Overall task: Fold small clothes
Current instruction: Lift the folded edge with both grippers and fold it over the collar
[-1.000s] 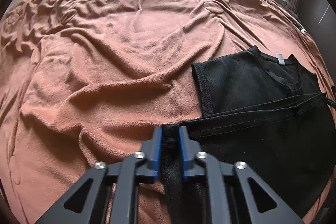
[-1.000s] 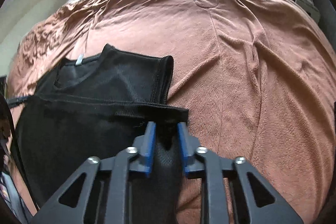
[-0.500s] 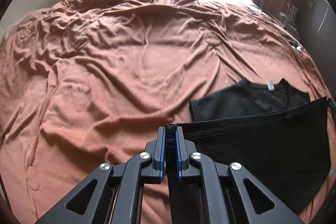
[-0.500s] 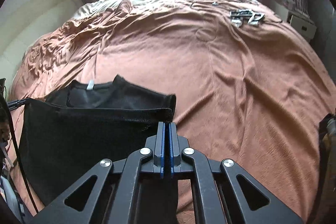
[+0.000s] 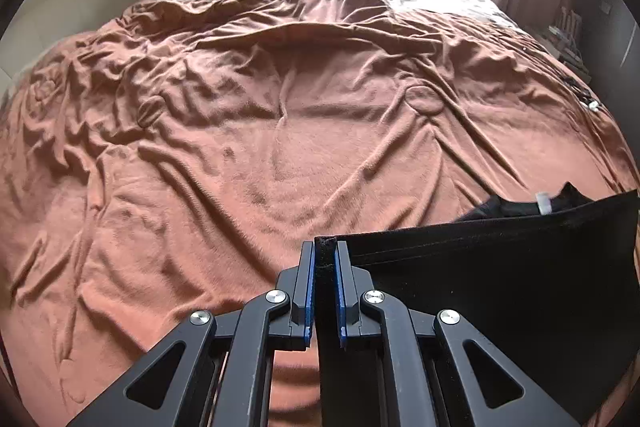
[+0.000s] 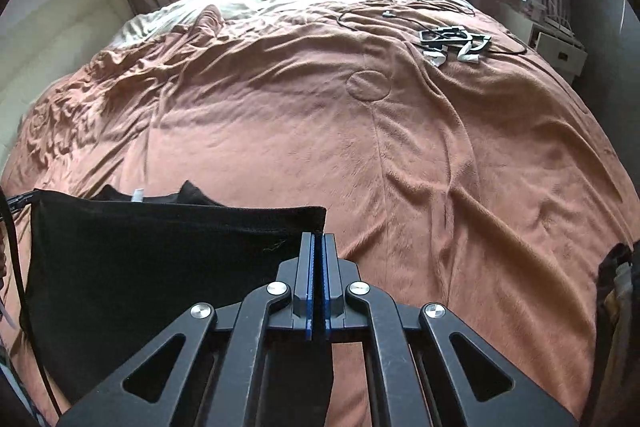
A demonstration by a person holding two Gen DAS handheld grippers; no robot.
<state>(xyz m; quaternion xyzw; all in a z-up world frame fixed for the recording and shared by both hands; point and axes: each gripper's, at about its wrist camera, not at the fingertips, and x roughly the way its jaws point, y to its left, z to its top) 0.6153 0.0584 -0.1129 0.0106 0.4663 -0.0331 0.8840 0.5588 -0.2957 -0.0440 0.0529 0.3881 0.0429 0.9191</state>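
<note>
Both grippers clamped on the black garment [image 5: 500,279], one corner each. Left gripper [image 5: 325,259] has its blue pads pinched on the left corner of the hem, thick fold of fabric between them. Right gripper [image 6: 319,251] fully closed on the right corner, pads nearly touching with thin cloth between. Hem is stretched taut between the two, lifted off the brown blanket [image 5: 280,155]; rest of the garment hangs down from it. Collar end with white tag [image 5: 543,202] sits behind the raised hem, near the blanket. Cables and small clips [image 6: 452,41] lie far off near the bed's right edge.
</note>
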